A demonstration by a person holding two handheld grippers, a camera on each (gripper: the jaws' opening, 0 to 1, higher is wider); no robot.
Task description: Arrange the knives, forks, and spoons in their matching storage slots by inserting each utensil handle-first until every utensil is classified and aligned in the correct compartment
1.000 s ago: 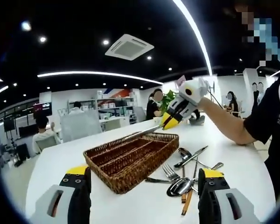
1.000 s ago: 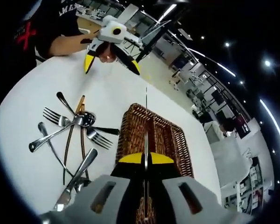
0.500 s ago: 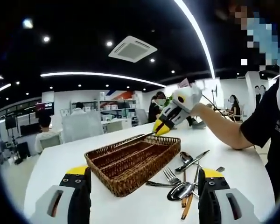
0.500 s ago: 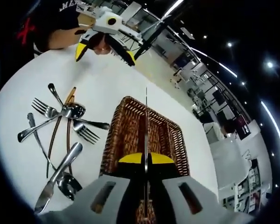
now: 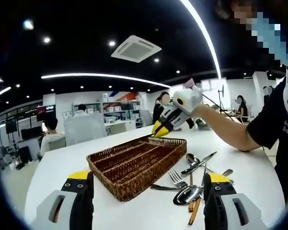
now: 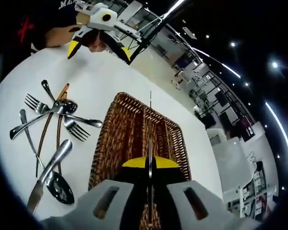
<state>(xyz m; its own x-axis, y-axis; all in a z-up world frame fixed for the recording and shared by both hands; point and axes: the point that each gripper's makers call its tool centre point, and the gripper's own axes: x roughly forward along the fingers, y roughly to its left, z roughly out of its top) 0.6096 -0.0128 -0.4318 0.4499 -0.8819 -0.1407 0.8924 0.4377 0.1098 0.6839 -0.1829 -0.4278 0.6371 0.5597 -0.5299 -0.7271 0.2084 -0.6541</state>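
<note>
Right hand-held gripper [image 6: 150, 165], still clamped on knife [image 6: 150, 143], now lower over basket [image 6: 115, 139].

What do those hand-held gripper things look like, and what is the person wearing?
Each gripper is a pale grey-white plastic body with two black jaws capped in yellow. The left gripper shows slotted grey housings and small screws at the tips. The right gripper is the same make. The person wears a dark short-sleeved shirt with white print.

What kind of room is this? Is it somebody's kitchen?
Probably not a kitchen. It looks like an open office or showroom: a ceiling air-conditioning vent, long strip lights, shelves along the back wall, and people sitting at other tables. The cutlery lies on a white table.
</note>
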